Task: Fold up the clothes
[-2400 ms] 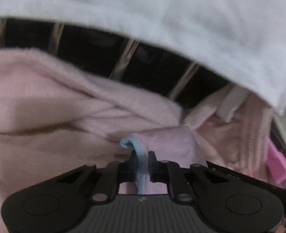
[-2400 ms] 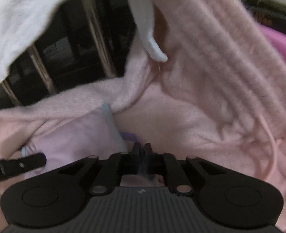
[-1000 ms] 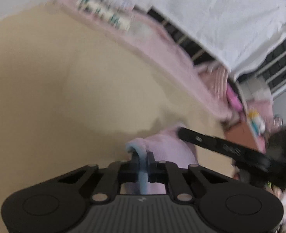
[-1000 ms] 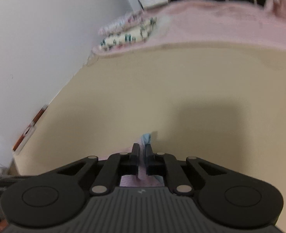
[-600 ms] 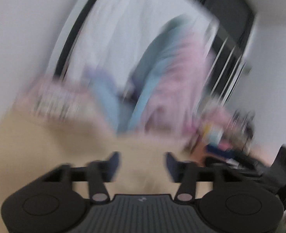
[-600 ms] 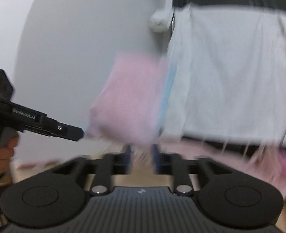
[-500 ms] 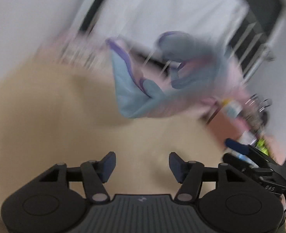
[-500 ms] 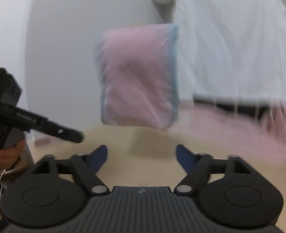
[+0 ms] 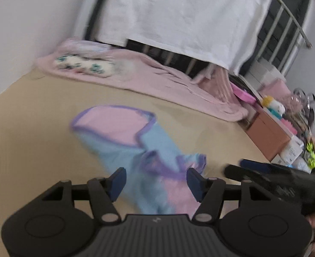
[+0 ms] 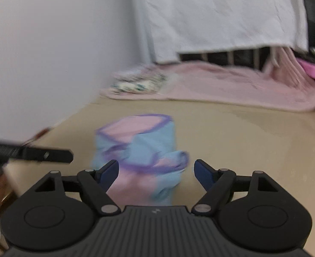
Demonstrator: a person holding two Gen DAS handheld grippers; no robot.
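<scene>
A small pink and light-blue garment with purple trim (image 9: 133, 143) lies crumpled on the tan surface (image 9: 29, 145); it also shows in the right wrist view (image 10: 140, 147). My left gripper (image 9: 156, 181) is open and empty, just above the garment's near end. My right gripper (image 10: 156, 173) is open and empty, also over the garment's near end. The right gripper's finger shows at the right of the left wrist view (image 9: 264, 173), and the left gripper's finger shows at the left of the right wrist view (image 10: 29, 153).
A pink blanket (image 9: 157, 79) with a patterned cloth (image 9: 82, 65) lies along the far edge. A white sheet (image 9: 189, 17) hangs over a metal rail. Boxes and clutter (image 9: 275, 132) stand at the right. A white wall (image 10: 50, 42) is at the left.
Both grippers carried the garment from the pink blanket, opened and let it go in the air. It has dropped onto the tan surface in front of them.
</scene>
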